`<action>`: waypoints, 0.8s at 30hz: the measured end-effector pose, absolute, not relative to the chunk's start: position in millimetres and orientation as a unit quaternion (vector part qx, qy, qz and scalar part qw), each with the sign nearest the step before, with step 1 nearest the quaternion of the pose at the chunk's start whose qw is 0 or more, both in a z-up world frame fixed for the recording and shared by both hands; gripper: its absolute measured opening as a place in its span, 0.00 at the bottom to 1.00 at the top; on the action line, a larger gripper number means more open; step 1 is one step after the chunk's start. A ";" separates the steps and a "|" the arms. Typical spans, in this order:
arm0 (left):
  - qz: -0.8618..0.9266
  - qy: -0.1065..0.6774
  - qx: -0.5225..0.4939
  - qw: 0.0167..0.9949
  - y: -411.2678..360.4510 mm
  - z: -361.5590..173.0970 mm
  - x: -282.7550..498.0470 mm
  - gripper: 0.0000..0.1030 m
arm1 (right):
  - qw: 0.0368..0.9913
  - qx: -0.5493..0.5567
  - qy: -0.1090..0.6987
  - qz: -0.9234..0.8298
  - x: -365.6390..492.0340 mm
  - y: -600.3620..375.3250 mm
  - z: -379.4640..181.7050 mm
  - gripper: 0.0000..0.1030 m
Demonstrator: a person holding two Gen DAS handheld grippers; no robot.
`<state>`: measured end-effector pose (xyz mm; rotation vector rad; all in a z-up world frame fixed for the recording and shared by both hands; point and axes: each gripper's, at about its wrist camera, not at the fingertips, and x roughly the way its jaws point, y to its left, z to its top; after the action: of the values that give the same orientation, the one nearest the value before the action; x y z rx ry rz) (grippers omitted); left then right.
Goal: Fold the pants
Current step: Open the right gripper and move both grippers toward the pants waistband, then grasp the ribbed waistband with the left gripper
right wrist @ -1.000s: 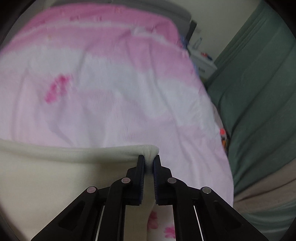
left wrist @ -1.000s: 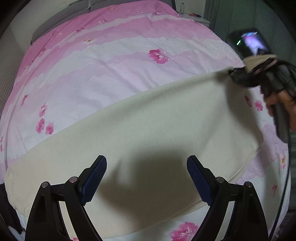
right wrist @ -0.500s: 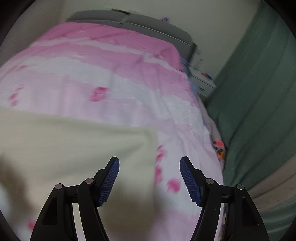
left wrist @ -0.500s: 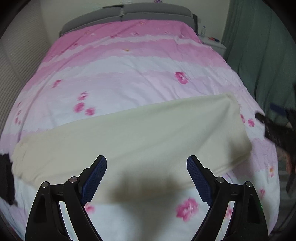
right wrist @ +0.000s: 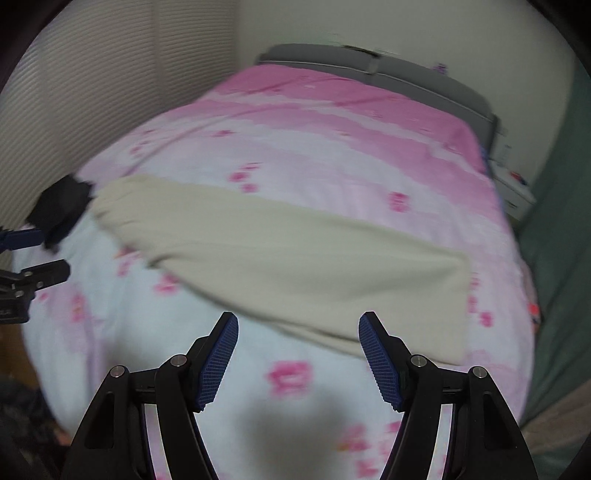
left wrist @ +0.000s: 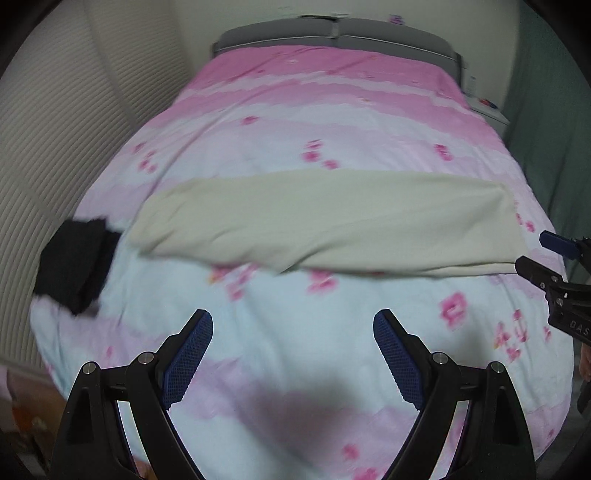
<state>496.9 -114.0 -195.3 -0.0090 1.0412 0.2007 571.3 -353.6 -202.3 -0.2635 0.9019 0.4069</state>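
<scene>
The cream pants (left wrist: 325, 221) lie folded lengthwise in a long flat band across the pink flowered bed (left wrist: 332, 110); they also show in the right wrist view (right wrist: 295, 251). My left gripper (left wrist: 293, 358) is open and empty, held back above the bed's near end, clear of the pants. My right gripper (right wrist: 298, 358) is open and empty, just short of the pants' near edge. The right gripper also shows at the right edge of the left wrist view (left wrist: 546, 254).
A dark folded garment (left wrist: 74, 266) lies at the bed's left edge, touching the pants' left end. A ribbed white wall (left wrist: 55, 147) runs along the left. Green curtains (right wrist: 561, 221) and a white nightstand (right wrist: 513, 188) stand on the right. A grey headboard (left wrist: 332, 33) is at the far end.
My right gripper let go of the pants' corner and opened. Both grippers pulled back toward the foot of the bed; the pants now lie flat.
</scene>
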 end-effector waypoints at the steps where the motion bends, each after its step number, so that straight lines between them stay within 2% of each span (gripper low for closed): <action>1: 0.107 0.497 -0.010 0.861 -97.6 -196.8 485.5 0.87 | 0.869 -0.129 0.432 0.204 564.2 -340.9 -202.0 0.66; 6: 0.135 0.508 -0.040 0.850 -24.0 -206.9 443.5 0.87 | 0.857 -0.135 0.435 0.240 521.8 -267.2 -197.7 0.66; 10: 0.146 0.506 -0.021 0.850 43.2 -219.7 430.8 0.87 | 0.850 -0.124 0.445 0.253 505.2 -214.5 -205.9 0.66; 17: 0.124 0.519 -0.031 0.845 150.3 -256.0 452.7 0.87 | 0.851 -0.070 0.481 0.200 496.5 -134.0 -246.1 0.66; 24: 0.101 0.507 -0.113 0.849 220.8 -308.6 500.0 0.87 | 0.856 -0.060 0.488 0.161 507.8 -89.3 -290.6 0.66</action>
<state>500.0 220.8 -308.6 -0.2373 1.0677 0.2122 507.8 -89.3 -290.6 -0.1271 1.0253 0.3392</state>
